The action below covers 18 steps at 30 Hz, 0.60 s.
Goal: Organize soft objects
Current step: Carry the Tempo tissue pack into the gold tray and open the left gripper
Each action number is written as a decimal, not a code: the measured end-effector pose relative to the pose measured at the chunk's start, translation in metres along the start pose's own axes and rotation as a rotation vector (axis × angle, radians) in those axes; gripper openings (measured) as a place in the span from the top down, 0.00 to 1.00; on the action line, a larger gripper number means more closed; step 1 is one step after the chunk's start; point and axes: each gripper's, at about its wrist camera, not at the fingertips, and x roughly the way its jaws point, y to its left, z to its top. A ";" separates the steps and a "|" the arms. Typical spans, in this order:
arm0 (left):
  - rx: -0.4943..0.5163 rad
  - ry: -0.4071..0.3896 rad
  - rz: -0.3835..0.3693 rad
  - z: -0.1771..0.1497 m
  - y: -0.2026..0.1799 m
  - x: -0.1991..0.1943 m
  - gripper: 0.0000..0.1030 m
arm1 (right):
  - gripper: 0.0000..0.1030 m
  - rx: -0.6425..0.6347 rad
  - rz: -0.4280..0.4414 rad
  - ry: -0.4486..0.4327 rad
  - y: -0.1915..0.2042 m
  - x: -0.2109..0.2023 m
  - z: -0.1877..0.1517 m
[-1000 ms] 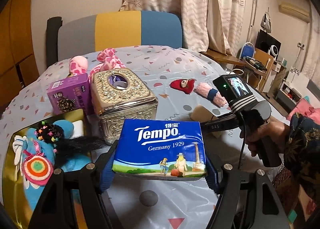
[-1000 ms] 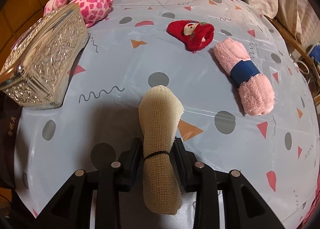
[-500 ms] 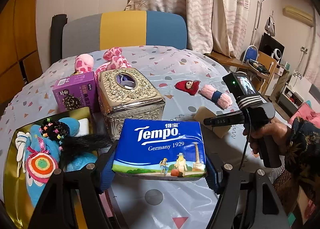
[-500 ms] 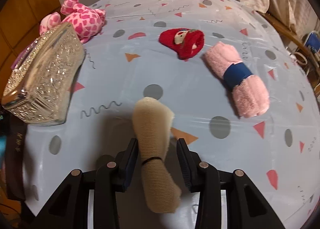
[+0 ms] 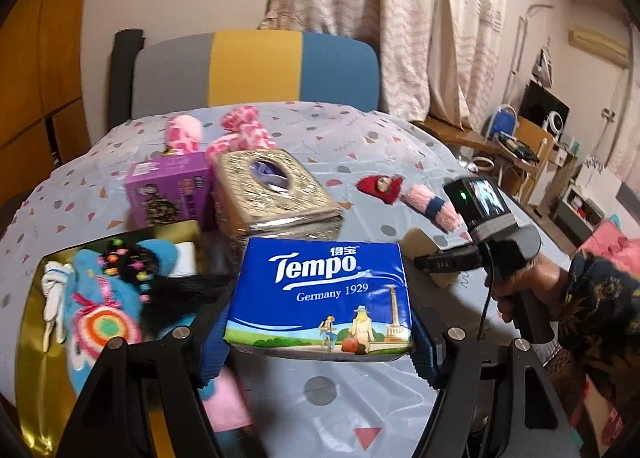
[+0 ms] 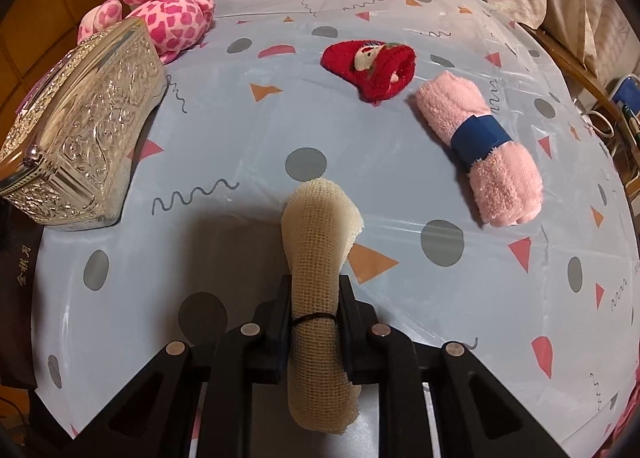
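We work over a round table point(image 6: 392, 161) under a patterned blue cloth, and what matters next is where the gold tray point(image 5: 28, 338) lies relative to what we carry. In the left wrist view the tray sits at the near left edge of the table, already holding a blue stuffed toy point(image 5: 92, 298) and other soft pieces. Just behind it stand a purple box point(image 5: 168, 193) and an ornate silver tissue box point(image 5: 276, 193).

The left gripper point(image 5: 320, 350) is clamped on the two ends of a blue tissue pack point(image 5: 324, 298), held off the table with its long side running across between the jaws. The tray lies immediately to the left of this pack, so the left hand is by far the nearer one, and we judge a short sideways carry would do.

The right gripper point(image 6: 314, 318) is squeezed tight on a beige mesh roll point(image 6: 316, 282), gripping it at the black band near its middle. The roll's long axis points straight ahead along the fingers, away from us. From here the tray lies off to the left, out of this view beyond the silver tissue box, so this roll has farther to go.

Still loose ahead of the right gripper are a pink rolled towel point(image 6: 480, 153) with a blue band, lying diagonally at right, a red knitted piece point(image 6: 372, 67) beside it, and a pink spotted plush point(image 6: 172, 21) at the far left.
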 end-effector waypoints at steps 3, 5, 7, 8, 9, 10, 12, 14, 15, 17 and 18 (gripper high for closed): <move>-0.053 -0.015 0.017 0.003 0.023 -0.016 0.28 | 0.82 -0.023 -0.016 -0.005 0.003 0.000 -0.001; -0.094 -0.025 0.056 0.004 0.045 -0.026 0.28 | 0.82 -0.029 -0.018 -0.006 0.005 0.002 0.000; -0.138 -0.026 0.104 0.003 0.068 -0.034 0.28 | 0.82 -0.036 -0.022 -0.008 0.005 0.001 0.000; -0.169 -0.023 0.139 0.001 0.085 -0.039 0.28 | 0.82 -0.039 -0.024 -0.008 0.006 0.001 0.000; -0.194 -0.024 0.177 -0.001 0.101 -0.044 0.28 | 0.82 -0.042 -0.026 -0.009 0.006 0.001 0.000; -0.208 -0.023 0.209 -0.003 0.112 -0.046 0.28 | 0.82 -0.046 -0.028 -0.010 0.007 0.001 -0.001; -0.257 -0.001 0.295 -0.010 0.143 -0.047 0.28 | 0.82 -0.047 -0.029 -0.010 0.008 0.002 -0.001; -0.312 0.023 0.353 -0.019 0.173 -0.046 0.28 | 0.82 -0.048 -0.031 -0.010 0.009 0.002 -0.001; -0.333 0.044 0.384 -0.024 0.187 -0.043 0.28 | 0.82 -0.050 -0.033 -0.010 0.010 0.002 -0.001; -0.384 0.083 0.416 -0.033 0.211 -0.034 0.28 | 0.82 -0.055 -0.037 -0.010 0.011 0.002 -0.001; -0.407 0.093 0.416 -0.036 0.218 -0.030 0.26 | 0.82 -0.055 -0.037 -0.010 0.011 0.002 -0.002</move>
